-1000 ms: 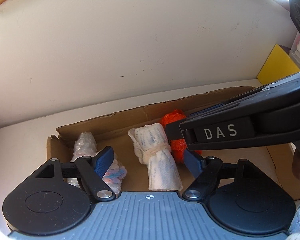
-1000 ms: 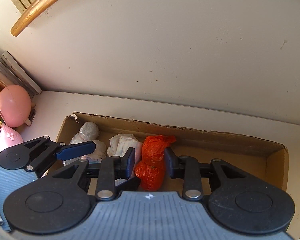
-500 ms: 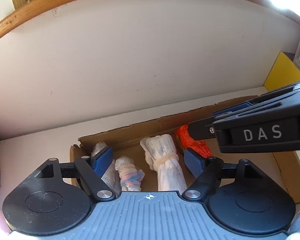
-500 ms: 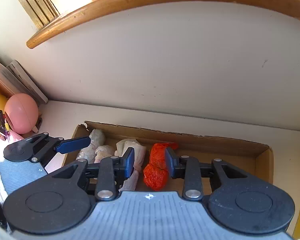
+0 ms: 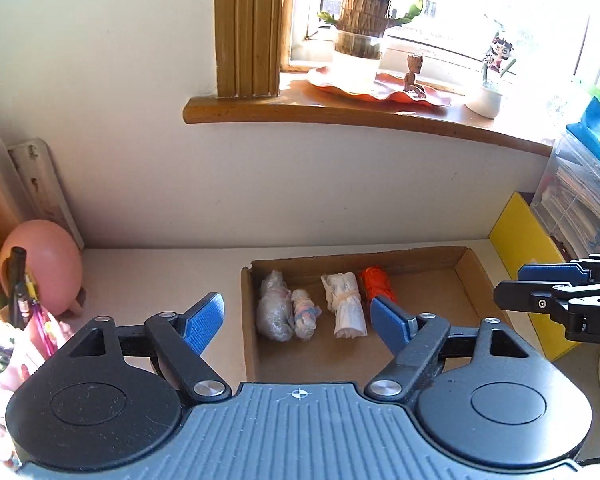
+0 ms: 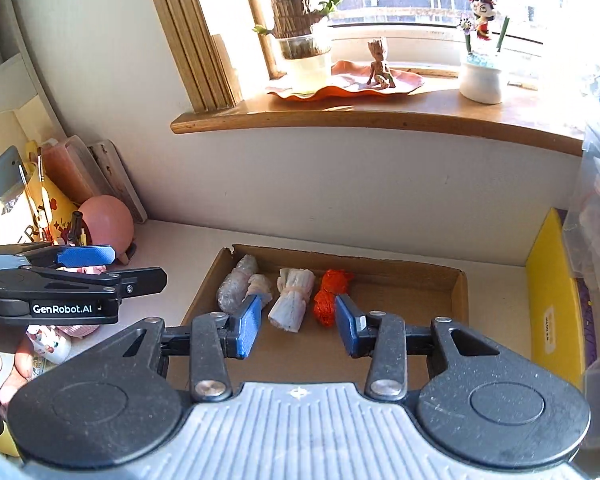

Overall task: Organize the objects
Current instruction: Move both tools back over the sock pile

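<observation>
Lying side by side in cardboard tray; four knotted bundles.

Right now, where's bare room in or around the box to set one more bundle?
Free: the cardboard box floor between the orange bundle and the right wall, plus the strip nearest the camera. Desk left of the box is bare up to the pink egg-shaped toy. Crowded: the box's left half.

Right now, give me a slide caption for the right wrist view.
Open right gripper above a cardboard tray holding four tied bundles, the orange bundle rightmost.
</observation>
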`<action>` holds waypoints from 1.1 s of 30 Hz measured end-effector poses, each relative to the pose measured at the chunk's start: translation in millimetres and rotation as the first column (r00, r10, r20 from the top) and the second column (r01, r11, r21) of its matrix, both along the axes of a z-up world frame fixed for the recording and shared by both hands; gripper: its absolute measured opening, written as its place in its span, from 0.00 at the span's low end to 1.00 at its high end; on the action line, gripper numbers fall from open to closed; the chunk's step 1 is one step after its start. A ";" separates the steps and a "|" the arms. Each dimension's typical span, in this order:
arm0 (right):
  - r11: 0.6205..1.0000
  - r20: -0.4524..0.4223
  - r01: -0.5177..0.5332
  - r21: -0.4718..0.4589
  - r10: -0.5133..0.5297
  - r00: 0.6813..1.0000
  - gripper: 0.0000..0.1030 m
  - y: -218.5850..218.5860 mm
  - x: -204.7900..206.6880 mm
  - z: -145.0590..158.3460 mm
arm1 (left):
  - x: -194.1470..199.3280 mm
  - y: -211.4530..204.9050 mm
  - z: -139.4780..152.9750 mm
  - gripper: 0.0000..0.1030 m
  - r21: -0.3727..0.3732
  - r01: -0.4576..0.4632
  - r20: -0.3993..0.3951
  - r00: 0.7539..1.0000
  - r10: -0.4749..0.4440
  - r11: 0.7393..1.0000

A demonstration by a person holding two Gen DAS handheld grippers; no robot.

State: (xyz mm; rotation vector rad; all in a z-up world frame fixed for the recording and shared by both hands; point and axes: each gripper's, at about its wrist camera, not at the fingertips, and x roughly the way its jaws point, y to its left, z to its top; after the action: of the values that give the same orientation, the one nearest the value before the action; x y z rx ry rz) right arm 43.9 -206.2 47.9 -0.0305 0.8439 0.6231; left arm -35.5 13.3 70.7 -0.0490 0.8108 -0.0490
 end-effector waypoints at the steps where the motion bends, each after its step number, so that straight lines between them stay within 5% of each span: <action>1: 1.000 0.010 0.007 -0.004 -0.006 1.000 0.37 -6.1 -10.8 3.6 | -12.2 5.1 4.5 0.82 0.000 -0.011 0.002 1.000 0.011 1.000; 7: 0.999 0.055 0.003 -0.039 0.000 0.998 0.38 -21.1 -61.8 17.8 | -67.8 16.7 22.3 0.82 -0.019 -0.031 -0.004 1.000 0.030 0.999; 16: 1.000 0.083 -0.010 -0.027 0.012 0.996 0.41 -23.4 -94.9 19.0 | -92.4 18.2 23.8 0.84 -0.033 -0.017 0.019 1.000 0.017 0.999; 23: 0.996 0.005 0.020 -0.082 -0.019 1.000 0.44 -42.7 -110.4 -21.5 | -103.2 12.4 -32.5 0.84 -0.026 0.037 -0.143 0.989 -0.041 0.999; 33: 0.974 -0.145 0.146 -0.174 -0.172 0.974 0.48 -72.9 -110.1 -97.7 | -91.7 -6.4 -113.2 0.84 0.003 0.118 -0.320 0.941 -0.111 0.993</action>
State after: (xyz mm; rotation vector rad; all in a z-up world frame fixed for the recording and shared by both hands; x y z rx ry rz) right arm -66.3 -279.1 -49.8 -0.0607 1.0399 0.4078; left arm -127.3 6.9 -42.4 0.0115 1.1385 -0.1450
